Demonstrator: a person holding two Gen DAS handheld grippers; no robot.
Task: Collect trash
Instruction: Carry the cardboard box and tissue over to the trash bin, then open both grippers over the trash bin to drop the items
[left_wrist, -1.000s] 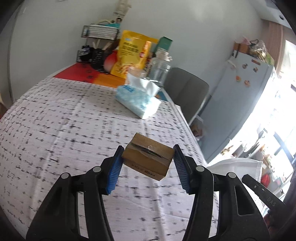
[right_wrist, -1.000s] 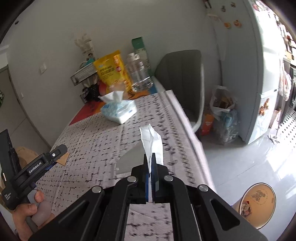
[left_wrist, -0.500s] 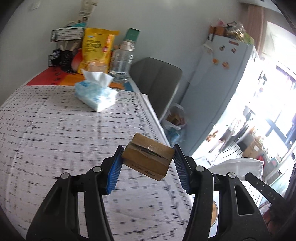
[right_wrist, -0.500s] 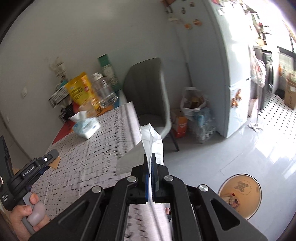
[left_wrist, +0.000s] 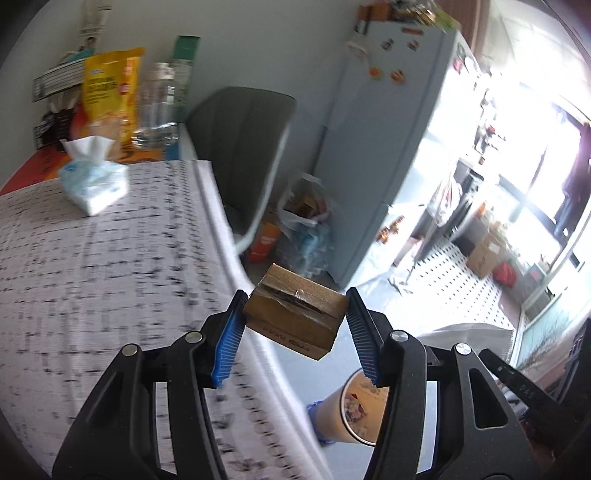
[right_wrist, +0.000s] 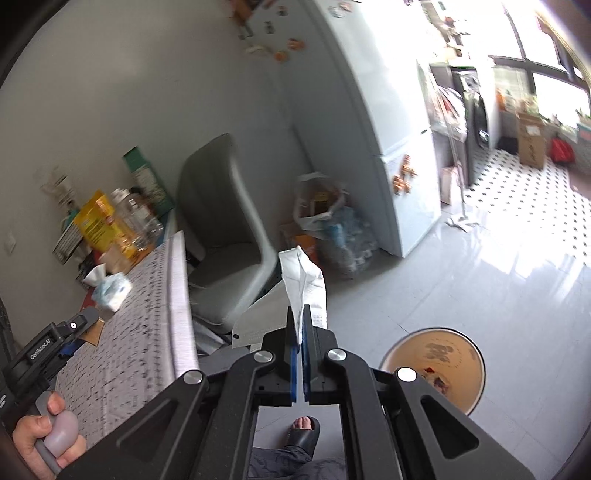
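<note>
My left gripper (left_wrist: 295, 332) is shut on a small brown cardboard box (left_wrist: 295, 317), held in the air over the table's right edge. Below it on the floor stands a tan round trash bin (left_wrist: 354, 417) with scraps inside. My right gripper (right_wrist: 300, 354) is shut on a white face mask (right_wrist: 303, 284) that sticks up from its blue pads. The same bin (right_wrist: 436, 365) sits on the floor at the lower right of the right wrist view. The mask's edge (left_wrist: 469, 332) also shows at the right of the left wrist view.
A table with a black-and-white patterned cloth (left_wrist: 92, 277) carries a tissue pack (left_wrist: 92, 181), a yellow bag (left_wrist: 107, 96) and a clear bottle (left_wrist: 155, 103). A grey chair (right_wrist: 221, 221), a bag of rubbish (right_wrist: 325, 229) and a fridge (right_wrist: 376, 129) stand beyond. A sandalled foot (right_wrist: 303, 432) is below.
Both grippers have swung right, off the table and over the floor, still holding the box and the mask. The bin has come closer in both views.
</note>
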